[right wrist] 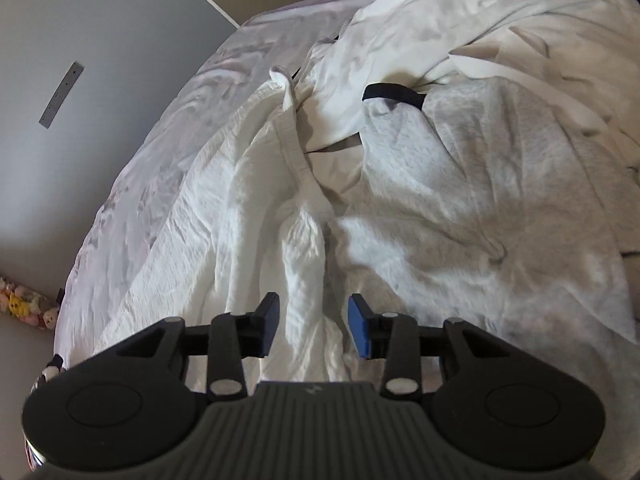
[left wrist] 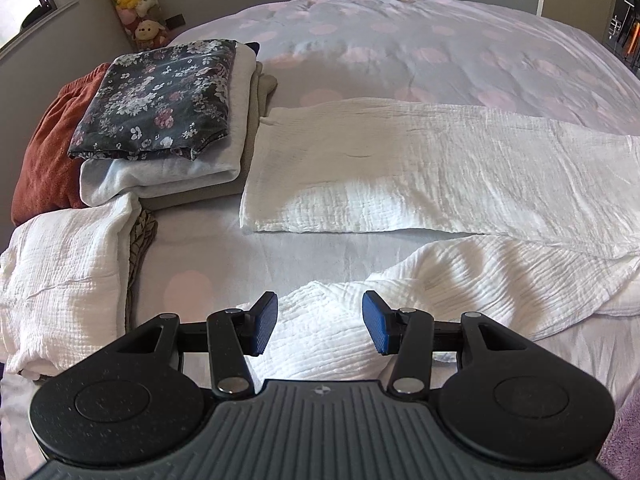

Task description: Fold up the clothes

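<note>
White crinkled trousers (left wrist: 420,168) lie across the bed, one leg flat at the back, the other rumpled (left wrist: 460,276) nearer me. My left gripper (left wrist: 320,326) is open, its jaws either side of the rumpled leg's end, just above the cloth. In the right wrist view the same white garment (right wrist: 208,208) bunches into a ridge (right wrist: 308,264) running between the jaws of my right gripper (right wrist: 314,328), which is open. Its waistband (right wrist: 296,148) curls further ahead.
A stack of folded clothes topped by a dark floral piece (left wrist: 156,100) sits at left beside a rust garment (left wrist: 48,148) and a folded white piece (left wrist: 60,280). A pile with a grey sweatshirt (right wrist: 480,200) lies right of the ridge. The bedspread (left wrist: 400,40) stretches behind.
</note>
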